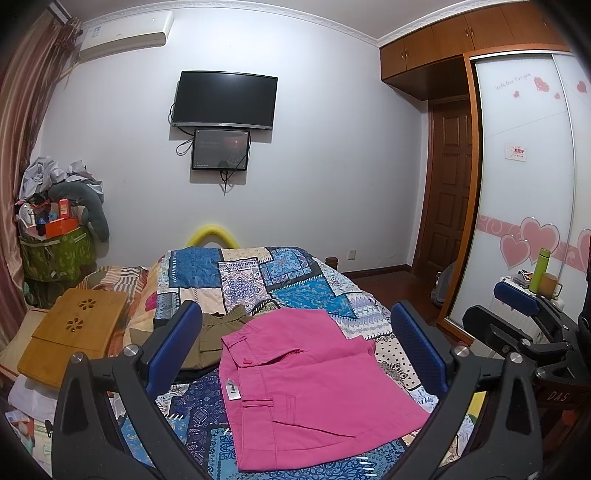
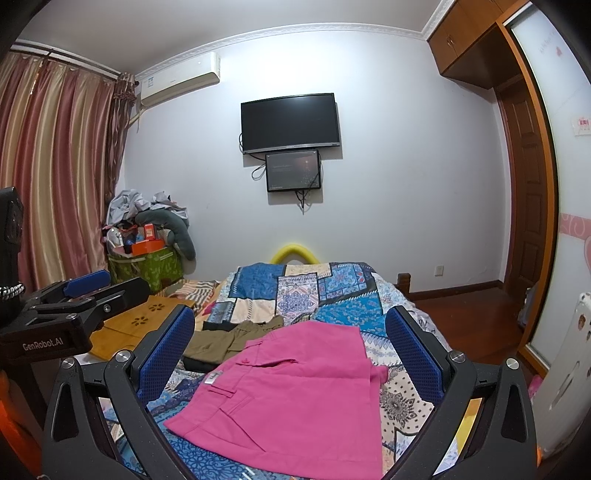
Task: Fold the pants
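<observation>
While both grippers, left gripper and right gripper, hung spread wide and empty, the folded pink cotton pants looked soft and light; I'd pinch a corner.

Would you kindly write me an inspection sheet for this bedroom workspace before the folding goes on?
Surface: bed with patchwork quilt.
Job's things: pink pants lying folded and flat on the quilt; olive pants folded beside them, partly under the pink edge.
Clutter: bamboo lap tray; heaped green hamper.
Grippers: left hand-held gripper open, empty; right hand-held gripper open, empty.
Cables: leads dangling below wall TV and small screen.
Surroundings: air conditioner, curtains, wardrobe.
</observation>
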